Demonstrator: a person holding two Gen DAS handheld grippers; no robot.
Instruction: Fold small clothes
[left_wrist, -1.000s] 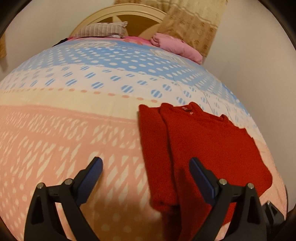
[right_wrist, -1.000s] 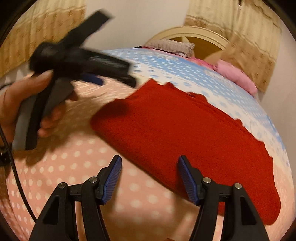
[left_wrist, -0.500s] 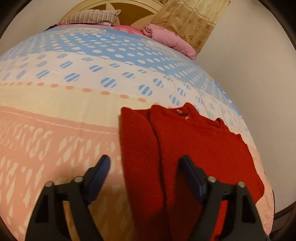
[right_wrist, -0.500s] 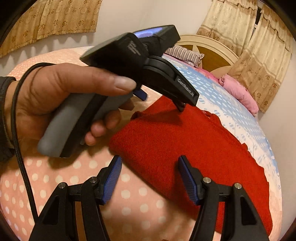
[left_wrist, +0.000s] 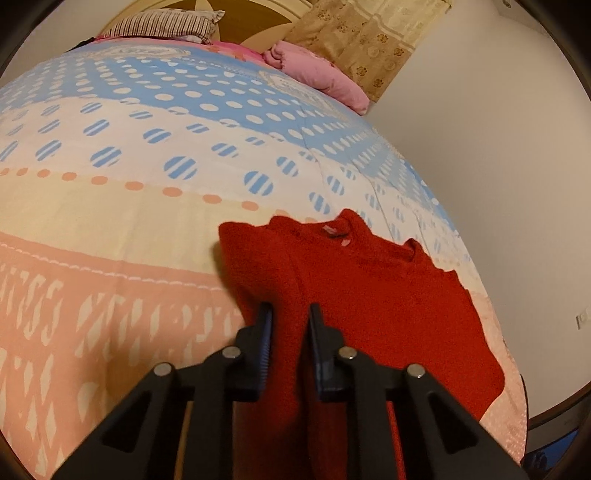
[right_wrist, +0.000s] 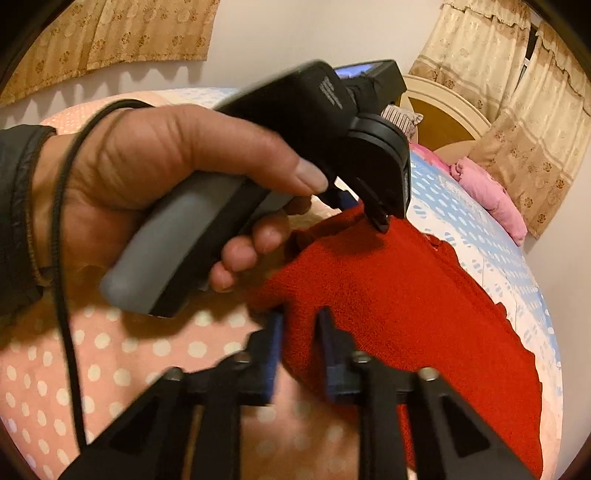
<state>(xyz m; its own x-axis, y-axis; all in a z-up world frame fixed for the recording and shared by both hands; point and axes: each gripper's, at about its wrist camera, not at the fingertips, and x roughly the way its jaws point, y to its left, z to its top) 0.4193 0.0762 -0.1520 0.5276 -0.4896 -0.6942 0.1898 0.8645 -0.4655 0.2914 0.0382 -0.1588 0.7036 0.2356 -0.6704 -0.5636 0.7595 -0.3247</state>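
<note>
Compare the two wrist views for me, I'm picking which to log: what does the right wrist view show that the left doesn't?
Only the right wrist view shows the person's left hand holding the left gripper over the red sweater. Only the left wrist view shows that gripper's jaws closing on a sweater fold. Both show the sweater on the bedspread, the pink blanket and curtains.

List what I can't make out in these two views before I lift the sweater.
- Sweater near hem: left wrist view, cut off by the bottom edge and hidden behind the left gripper, whose jaws are closing on a fold.
- Left gripper's fingertips: right wrist view, hidden by its own body and the hand.
- Right gripper: right wrist view, blurred, shut on the sweater's edge.
</note>
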